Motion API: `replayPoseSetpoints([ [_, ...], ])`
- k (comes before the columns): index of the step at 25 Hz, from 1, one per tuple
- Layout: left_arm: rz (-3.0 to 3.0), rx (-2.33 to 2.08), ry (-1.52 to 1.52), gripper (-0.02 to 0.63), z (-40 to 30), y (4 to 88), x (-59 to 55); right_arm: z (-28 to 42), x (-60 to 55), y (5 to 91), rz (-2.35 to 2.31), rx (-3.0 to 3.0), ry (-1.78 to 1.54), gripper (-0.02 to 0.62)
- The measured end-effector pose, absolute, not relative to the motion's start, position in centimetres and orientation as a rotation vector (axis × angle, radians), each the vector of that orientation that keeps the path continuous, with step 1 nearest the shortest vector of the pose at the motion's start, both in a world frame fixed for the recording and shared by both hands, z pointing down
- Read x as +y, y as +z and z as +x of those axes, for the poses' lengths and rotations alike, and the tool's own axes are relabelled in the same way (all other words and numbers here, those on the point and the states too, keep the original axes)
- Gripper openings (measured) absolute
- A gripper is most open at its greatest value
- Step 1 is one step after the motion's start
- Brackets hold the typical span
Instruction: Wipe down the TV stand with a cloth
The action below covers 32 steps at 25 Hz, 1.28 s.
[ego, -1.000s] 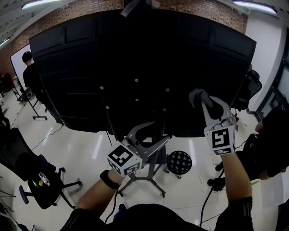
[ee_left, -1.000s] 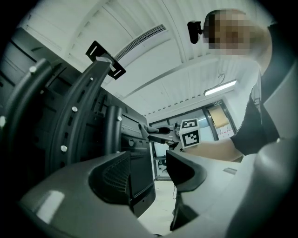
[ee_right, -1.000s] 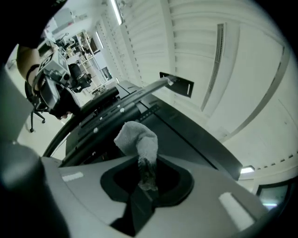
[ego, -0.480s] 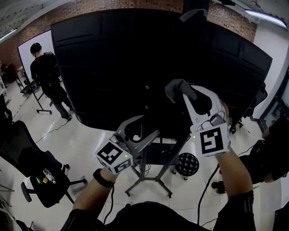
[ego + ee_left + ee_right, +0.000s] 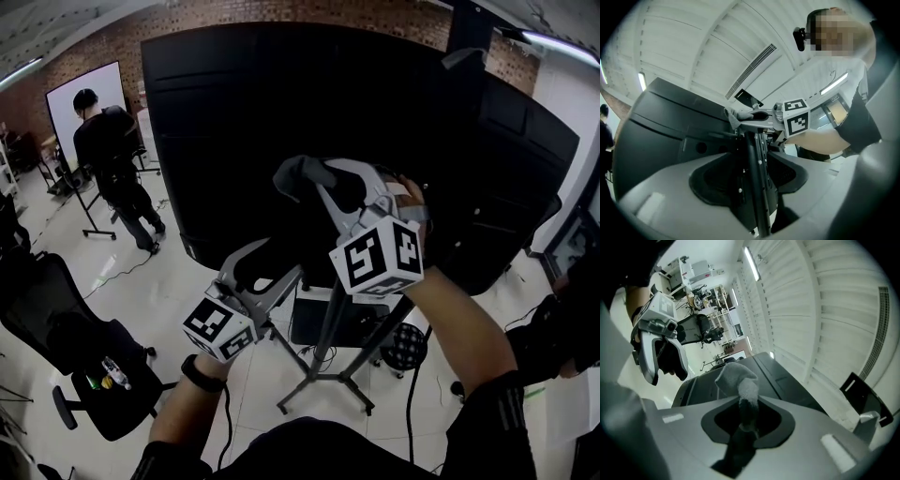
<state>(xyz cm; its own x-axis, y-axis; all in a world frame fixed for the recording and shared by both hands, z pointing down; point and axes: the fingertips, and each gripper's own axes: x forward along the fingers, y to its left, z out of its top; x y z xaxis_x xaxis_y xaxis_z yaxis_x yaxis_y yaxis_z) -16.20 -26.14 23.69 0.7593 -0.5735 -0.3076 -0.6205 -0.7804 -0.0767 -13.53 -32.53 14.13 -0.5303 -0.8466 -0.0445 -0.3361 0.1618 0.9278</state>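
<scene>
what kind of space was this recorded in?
Probably an office or lab workspace: a whiteboard with a person standing at it, an office chair, and a large TV on a floor stand.

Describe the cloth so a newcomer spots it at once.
Find the big black TV back filling the head view. In front of it the right gripper is raised. The cloth is the crumpled grey wad pinched in its jaws, the only soft thing among hard panels and metal.
</scene>
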Motion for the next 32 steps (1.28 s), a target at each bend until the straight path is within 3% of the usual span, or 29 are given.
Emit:
replayPoseSetpoints([
  [13,-2.776,1.042,0.430,0.258,-23.5,24.8,-27.8,-22.4,-39.4,16.8,1.003,-1.766,-1.338,0.063],
  [32,-2.870,0.844,0.481,0.258,-19.5,25.8,-28.0,-15.1,-39.3,17.9,1.000,-1.381,-1.285,0.060],
])
